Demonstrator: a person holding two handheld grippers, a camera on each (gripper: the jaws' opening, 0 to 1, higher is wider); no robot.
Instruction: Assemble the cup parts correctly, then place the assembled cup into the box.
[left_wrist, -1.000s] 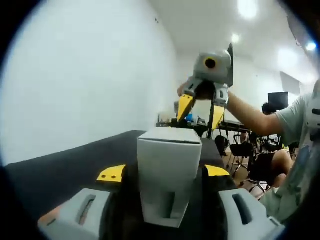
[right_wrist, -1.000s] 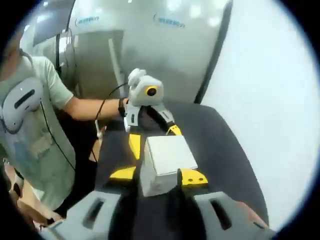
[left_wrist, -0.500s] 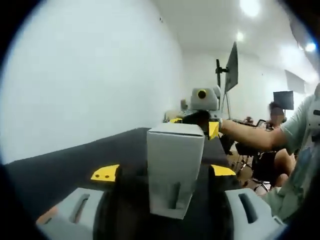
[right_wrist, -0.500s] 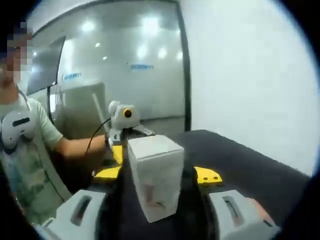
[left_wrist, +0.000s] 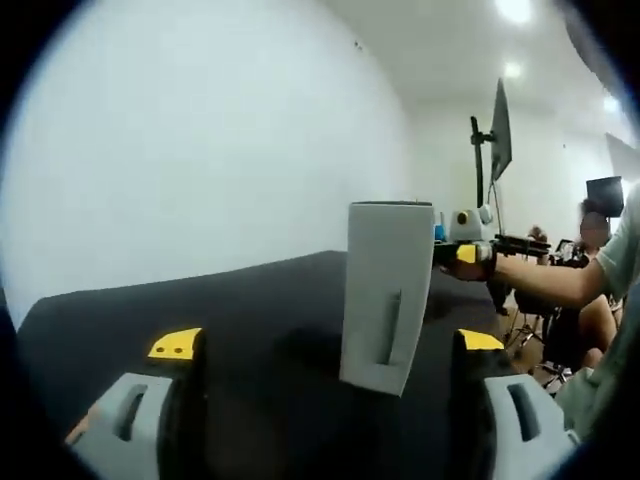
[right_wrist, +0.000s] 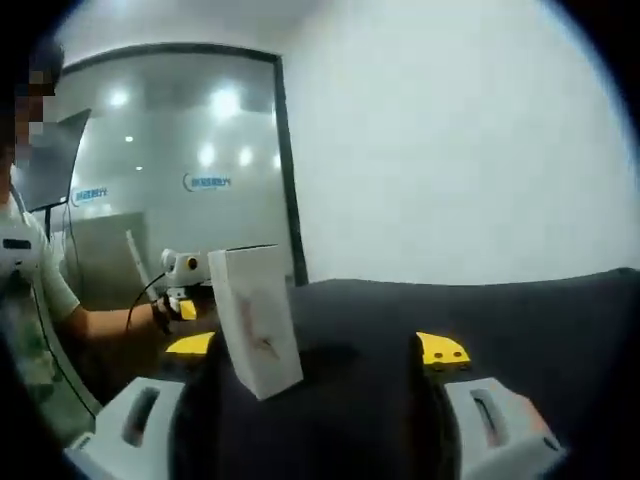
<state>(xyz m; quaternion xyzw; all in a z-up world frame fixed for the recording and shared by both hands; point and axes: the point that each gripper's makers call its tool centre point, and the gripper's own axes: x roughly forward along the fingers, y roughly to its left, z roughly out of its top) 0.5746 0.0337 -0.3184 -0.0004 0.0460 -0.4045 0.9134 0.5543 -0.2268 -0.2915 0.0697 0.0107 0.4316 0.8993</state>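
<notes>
In the left gripper view, the left gripper (left_wrist: 325, 345) points flat across a black table (left_wrist: 250, 310). Its two jaws are spread wide, with yellow tips far apart. A tall white box (left_wrist: 385, 290) stands up on the table between them. It is closer to the right jaw, and I cannot see either jaw touching it. The box has a thin slot on its front. Its bottom edge is partly lost in the dark by the jaws. Far behind the box, the right gripper (left_wrist: 468, 235) is small and held out level by a person's arm (left_wrist: 545, 280). The box hides part of it, so I cannot tell from here if its jaws are wide or closed. A big white wall (left_wrist: 200, 150) is behind the table. No cup parts are clear to me here.

In the right gripper view, the right gripper (right_wrist: 315, 350) also points flat over the table (right_wrist: 500, 310). Its jaws are spread wide too. The white box (right_wrist: 255, 320) stands just inside the left jaw, tilted a little in the picture. I cannot tell if it touches that jaw. Behind the box, the left gripper (right_wrist: 180, 285) looks tiny, and a hand (right_wrist: 160, 312) holds it. The person's shirt (right_wrist: 25, 330) is cut off at the edge.
</notes>
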